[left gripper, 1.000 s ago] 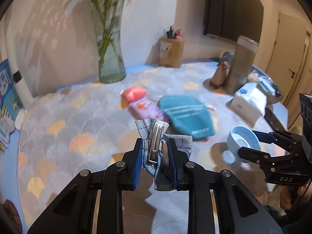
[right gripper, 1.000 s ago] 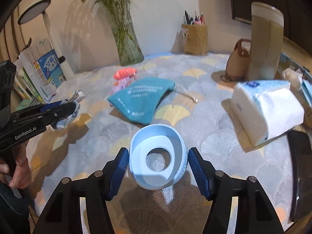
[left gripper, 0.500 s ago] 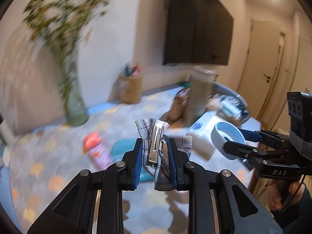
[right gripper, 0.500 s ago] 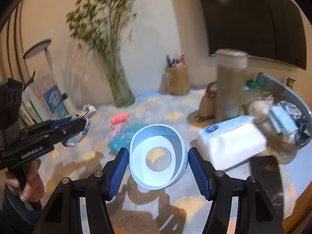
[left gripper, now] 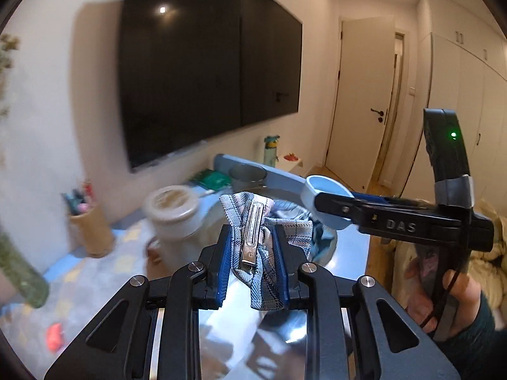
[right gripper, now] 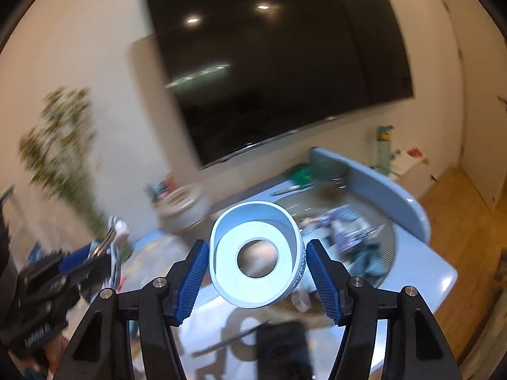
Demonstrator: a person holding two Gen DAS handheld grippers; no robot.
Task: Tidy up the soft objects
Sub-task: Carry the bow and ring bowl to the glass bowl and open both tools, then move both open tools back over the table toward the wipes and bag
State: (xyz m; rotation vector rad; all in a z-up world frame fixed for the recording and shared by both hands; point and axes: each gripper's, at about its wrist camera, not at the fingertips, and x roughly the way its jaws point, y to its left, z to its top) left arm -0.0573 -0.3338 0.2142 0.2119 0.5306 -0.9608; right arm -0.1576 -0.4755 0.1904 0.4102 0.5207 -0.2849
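Now lifted off the table, left gripper (left gripper: 253, 266) jaws clenching plaid bow (left gripper: 266, 247), right gripper (right gripper: 256, 272) jaws grasping blue ring (right gripper: 256, 253).

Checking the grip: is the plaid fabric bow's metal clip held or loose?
Held: left gripper clamps the plaid fabric bow, clip facing the camera.

The bow hair clip (left gripper: 263, 247) is grey-blue plaid cloth with a silver metal clasp, pinched between blue ribbed pads (left gripper: 224, 269) on black arms. The tape roll (right gripper: 257, 258) is pale blue outside with a white face. Behind are a black wall screen (left gripper: 206, 72), cream walls, a light-blue table (right gripper: 412, 218).
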